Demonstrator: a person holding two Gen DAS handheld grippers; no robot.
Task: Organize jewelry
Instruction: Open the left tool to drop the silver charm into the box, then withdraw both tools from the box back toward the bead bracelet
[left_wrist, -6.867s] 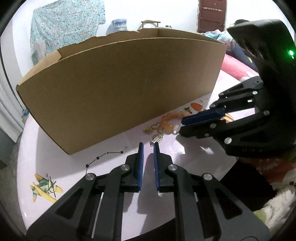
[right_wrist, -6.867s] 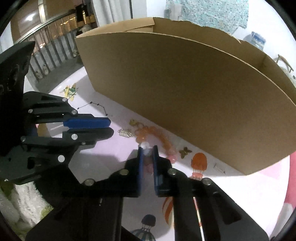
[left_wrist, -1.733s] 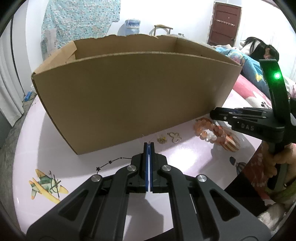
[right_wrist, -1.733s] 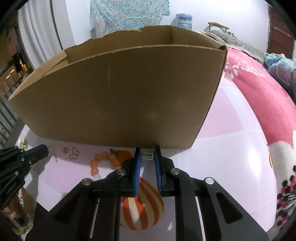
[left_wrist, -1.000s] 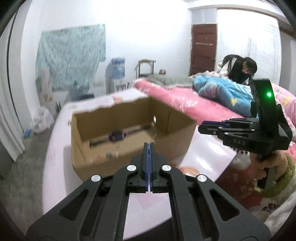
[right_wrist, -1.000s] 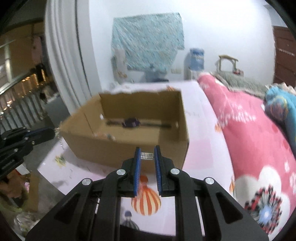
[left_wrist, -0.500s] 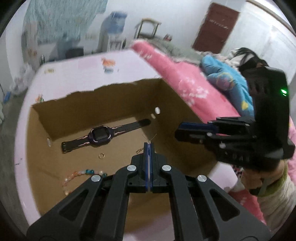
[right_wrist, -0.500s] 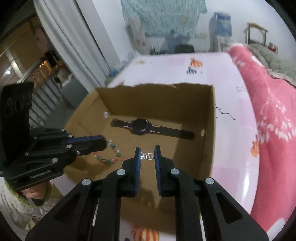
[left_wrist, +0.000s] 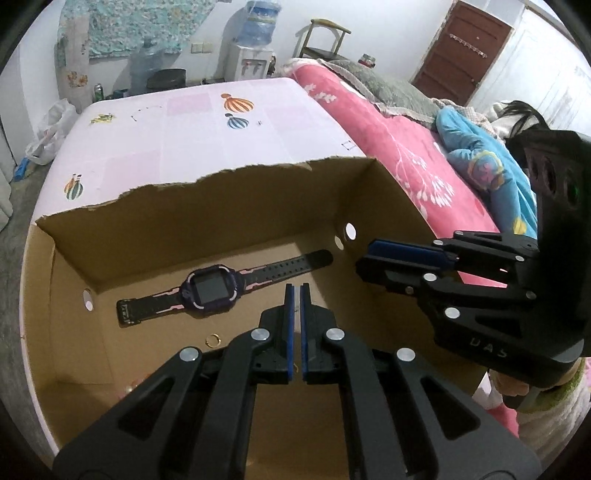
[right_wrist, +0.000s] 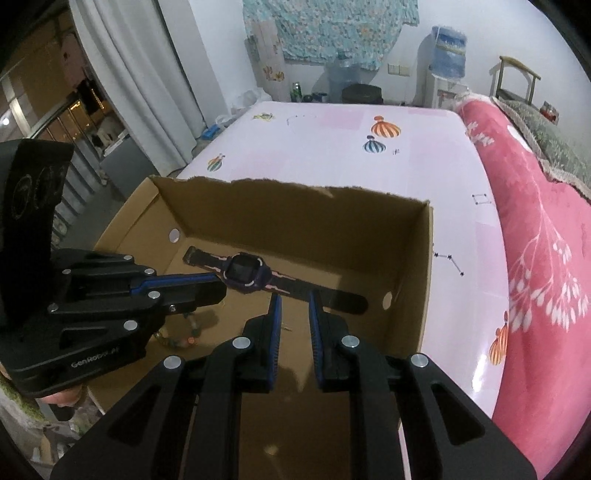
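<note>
Now both my grippers hang over the open brown cardboard box (left_wrist: 207, 199). My left gripper (left_wrist: 296, 291) has its jaws slightly parted, my right gripper (right_wrist: 294, 301) spread wider, both empty. Inside, the purple-faced black-strapped watch (left_wrist: 212, 290) lies flat near the far wall, a small gold ring (left_wrist: 213, 340) just nearer.

An open cardboard box (left_wrist: 207, 236) with a torn back rim holds the jewelry. A purple watch (left_wrist: 212, 290) with a square dark face lies flat near the box's back wall, its black-and-pink strap stretched out straight. A small gold ring (left_wrist: 213, 340) lies on the box floor in front of it. Coloured beads (right_wrist: 181, 341) lie further forward, partly hidden.
</note>
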